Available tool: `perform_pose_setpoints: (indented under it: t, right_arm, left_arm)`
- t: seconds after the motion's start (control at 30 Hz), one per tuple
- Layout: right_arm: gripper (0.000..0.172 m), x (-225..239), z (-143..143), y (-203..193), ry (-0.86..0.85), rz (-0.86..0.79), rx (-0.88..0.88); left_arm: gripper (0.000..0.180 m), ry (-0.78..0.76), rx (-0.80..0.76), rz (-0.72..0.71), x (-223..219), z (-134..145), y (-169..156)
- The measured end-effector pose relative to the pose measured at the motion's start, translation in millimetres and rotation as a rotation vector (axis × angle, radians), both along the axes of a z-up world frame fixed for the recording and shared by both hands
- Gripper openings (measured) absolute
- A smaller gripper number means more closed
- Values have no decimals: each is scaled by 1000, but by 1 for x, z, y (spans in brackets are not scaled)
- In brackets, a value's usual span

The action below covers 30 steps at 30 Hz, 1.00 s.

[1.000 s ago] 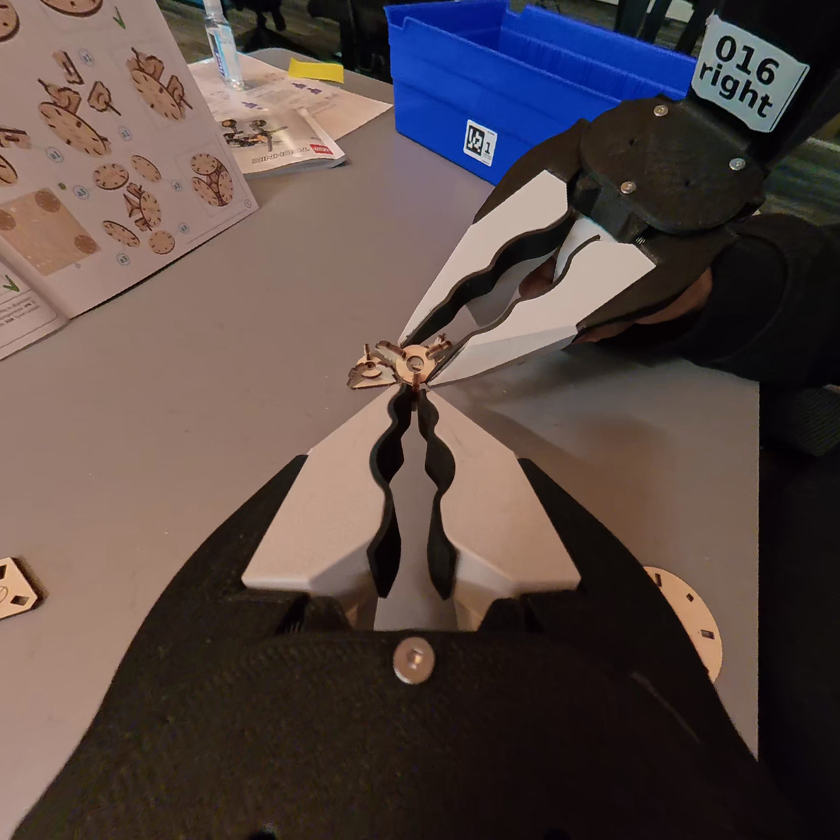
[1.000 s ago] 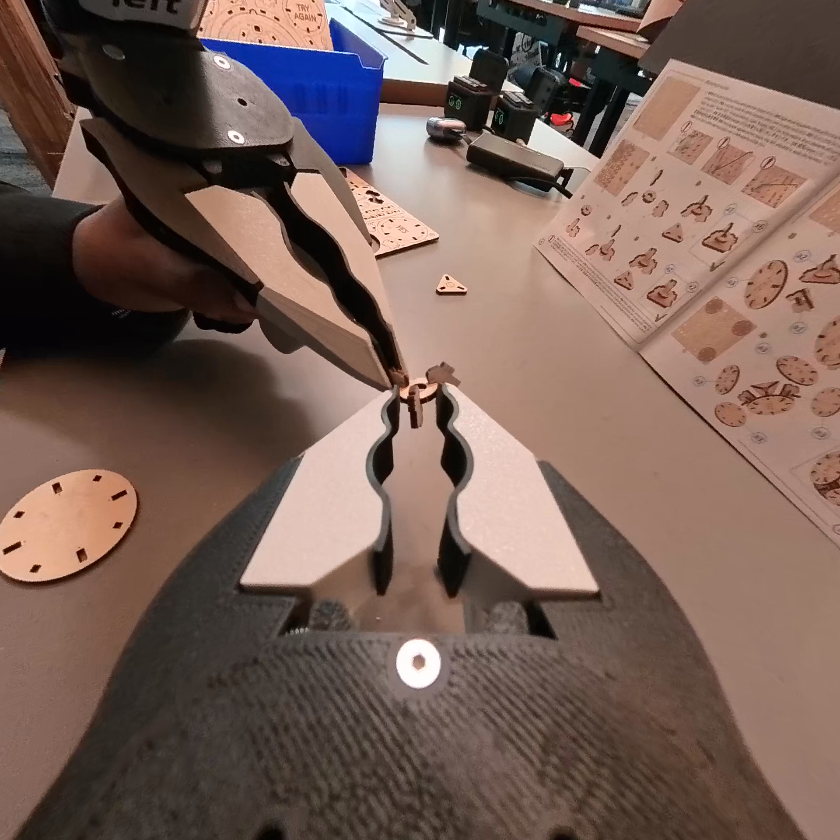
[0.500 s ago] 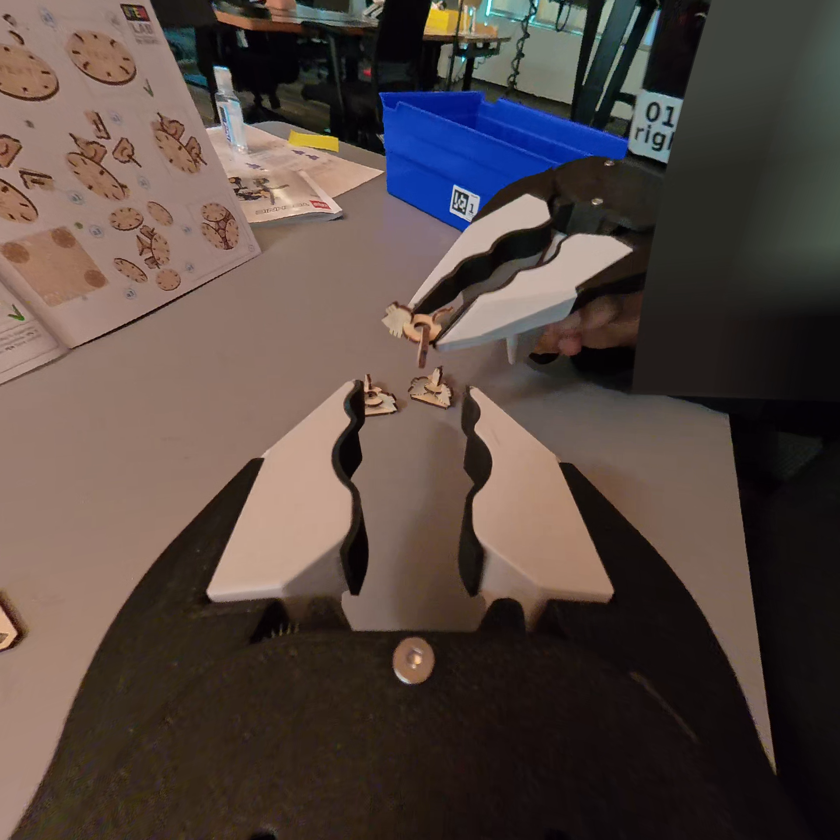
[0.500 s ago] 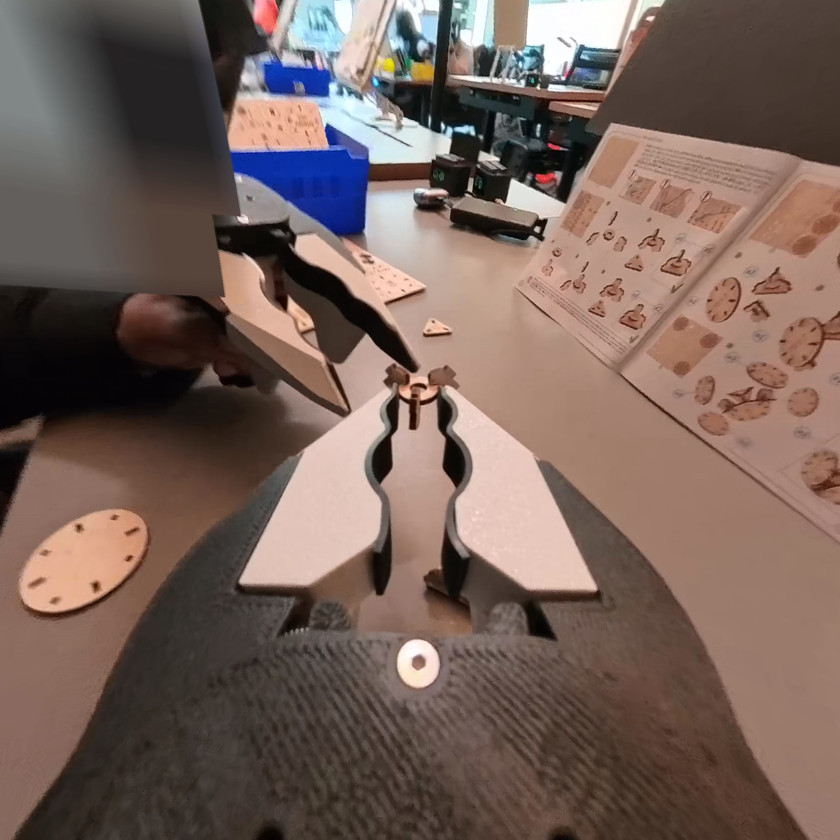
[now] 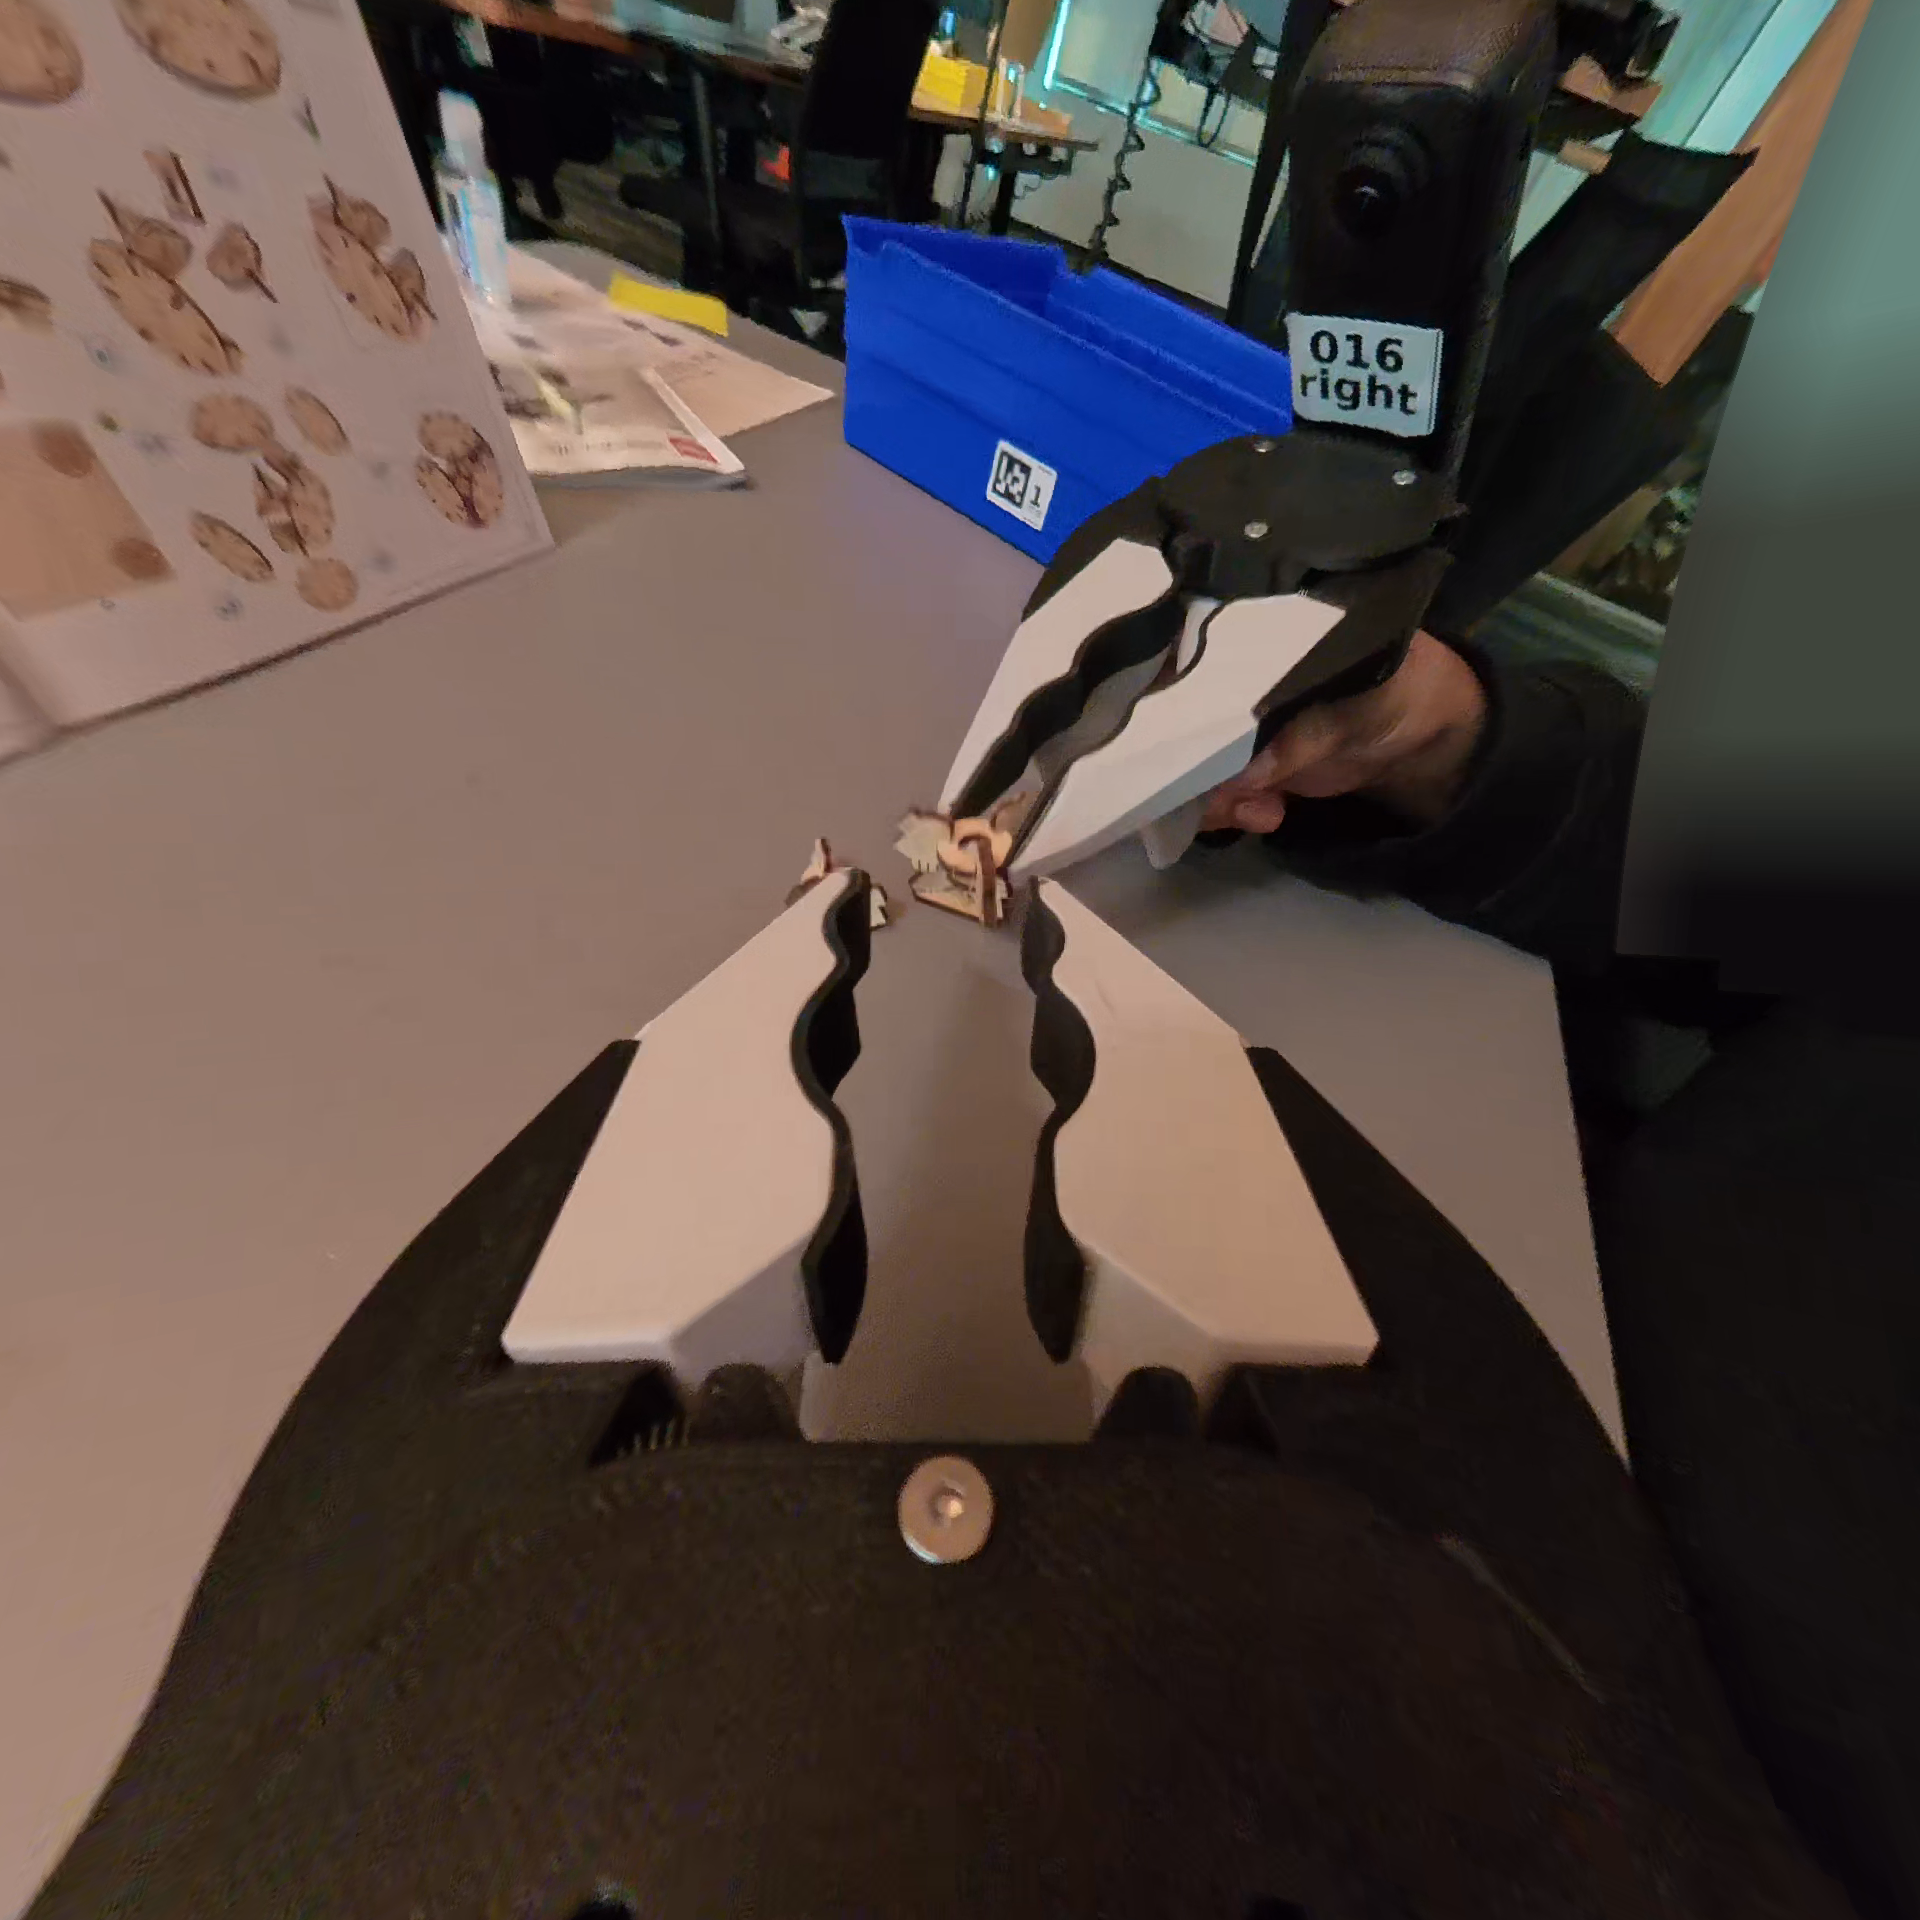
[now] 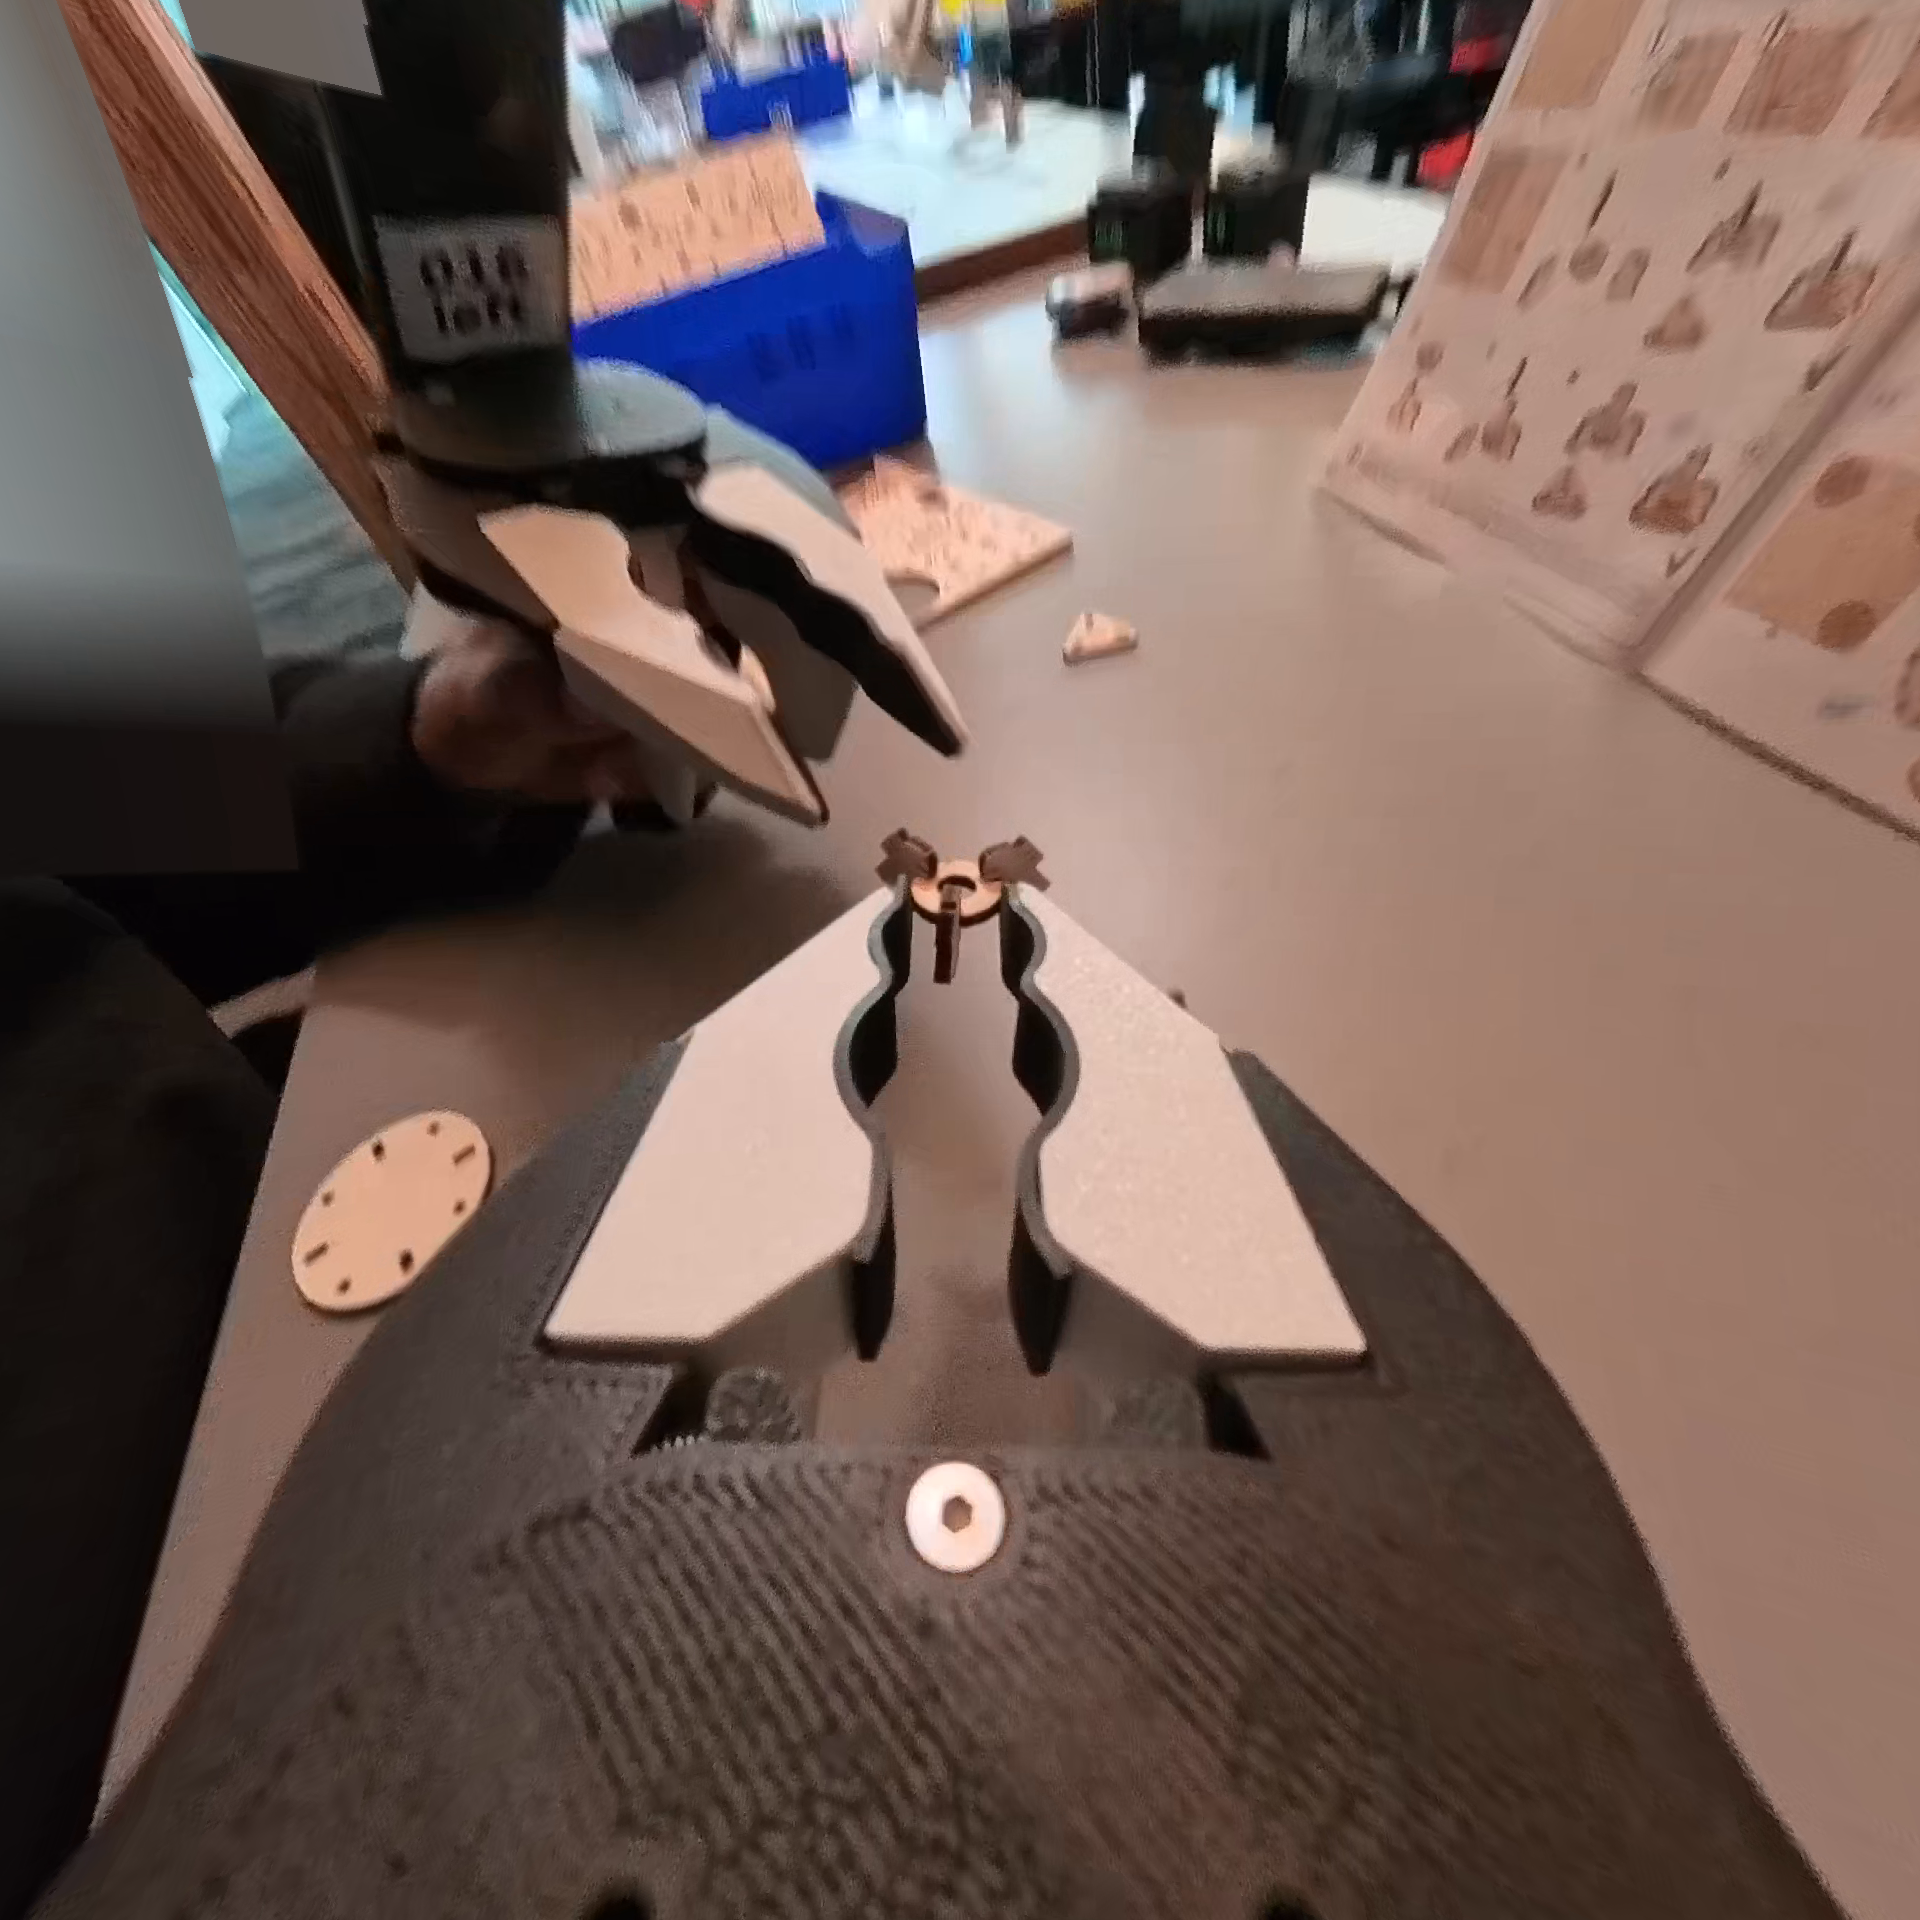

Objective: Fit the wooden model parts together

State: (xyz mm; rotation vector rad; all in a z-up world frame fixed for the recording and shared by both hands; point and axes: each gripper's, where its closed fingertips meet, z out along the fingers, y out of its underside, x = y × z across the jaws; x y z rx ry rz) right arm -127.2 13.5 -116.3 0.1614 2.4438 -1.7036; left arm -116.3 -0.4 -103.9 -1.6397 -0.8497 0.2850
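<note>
While right claw (image 6: 954, 914) grips small wooden assembly (image 6: 954, 896), left claw (image 5: 945, 902) gapes bare; blue bin (image 5: 1039, 374) contents unseen.

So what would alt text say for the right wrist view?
The right tool grips a small wooden ring piece with two arrow-shaped arms above a grey table. The left tool, jaws apart, hovers just beyond; a slotted wooden disc lies left.

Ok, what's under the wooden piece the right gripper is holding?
A loose wooden piece lies on the grey table under the held wooden assembly; contact between them is unclear.
</note>
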Motion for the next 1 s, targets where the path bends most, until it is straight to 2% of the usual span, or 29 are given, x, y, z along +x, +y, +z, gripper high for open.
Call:
perform_pose_setpoints:
  t: [0.1, 0.33, 0.57, 0.7, 0.87, 1.0]
  right_arm:
    - [15, 10, -19, 5, -4, 56, 137]
    - [15, 16, -16, 2, 55, 86, 115]
    - [15, 8, 0, 2, 107, 39, 42]
    - [15, 6, 3, 2, 60, 20, 22]
    - [15, 7, 5, -1, -32, 6, -13]
    - [15, 6, 0, -4, -27, -18, 0]
  left_arm:
    - [25, -59, 33, -24, 0, -5, 0]
    - [28, -60, 6, -51, 3, -9, 5]
    - [28, -74, 158, -115, 9, 6, 7]
    - [18, -110, 151, -140, 11, 0, 10]
    - [16, -121, 88, -100, 7, -9, 13]
    - [2, -127, 78, -95, 8, -10, 13]
